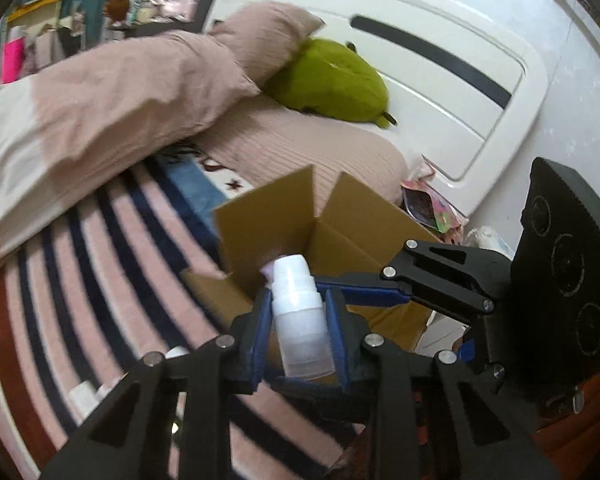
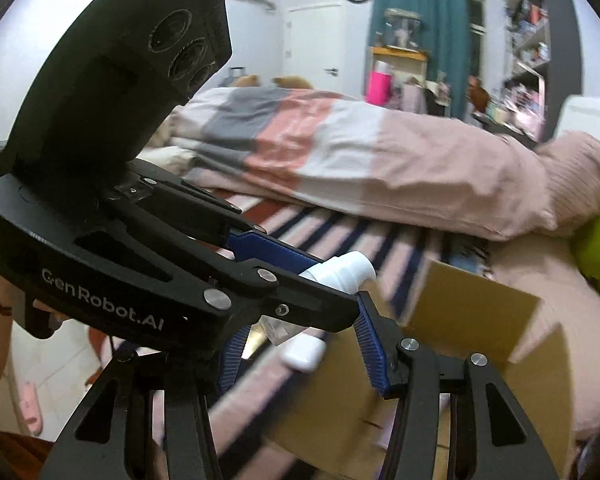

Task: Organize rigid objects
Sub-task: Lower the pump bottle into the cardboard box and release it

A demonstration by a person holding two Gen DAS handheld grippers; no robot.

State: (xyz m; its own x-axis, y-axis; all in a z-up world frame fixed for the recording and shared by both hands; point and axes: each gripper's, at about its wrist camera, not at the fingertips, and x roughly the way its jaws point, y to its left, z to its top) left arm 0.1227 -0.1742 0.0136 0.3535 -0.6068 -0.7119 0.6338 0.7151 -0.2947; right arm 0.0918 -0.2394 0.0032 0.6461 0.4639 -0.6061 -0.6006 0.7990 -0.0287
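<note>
My left gripper (image 1: 298,328) is shut on a white pump bottle (image 1: 298,312), held upright just in front of an open cardboard box (image 1: 364,216) on the striped bedspread. In the right wrist view the same bottle (image 2: 340,270) shows between the left gripper's blue pads (image 2: 268,246), above the box (image 2: 472,312). My right gripper (image 2: 300,352) is open and empty, below the left gripper and beside the box. A small white case (image 2: 304,354) and a clear plastic item (image 2: 274,328) lie on the bed between its fingers. The right gripper (image 1: 384,292) also shows in the left wrist view.
A folded pink duvet (image 1: 100,108) and pillow (image 1: 260,36) lie across the bed. A green plush toy (image 1: 332,80) rests by the white headboard (image 1: 480,92). Small white items (image 1: 88,394) lie on the striped blanket at lower left. Shelves and a teal curtain (image 2: 420,32) stand far off.
</note>
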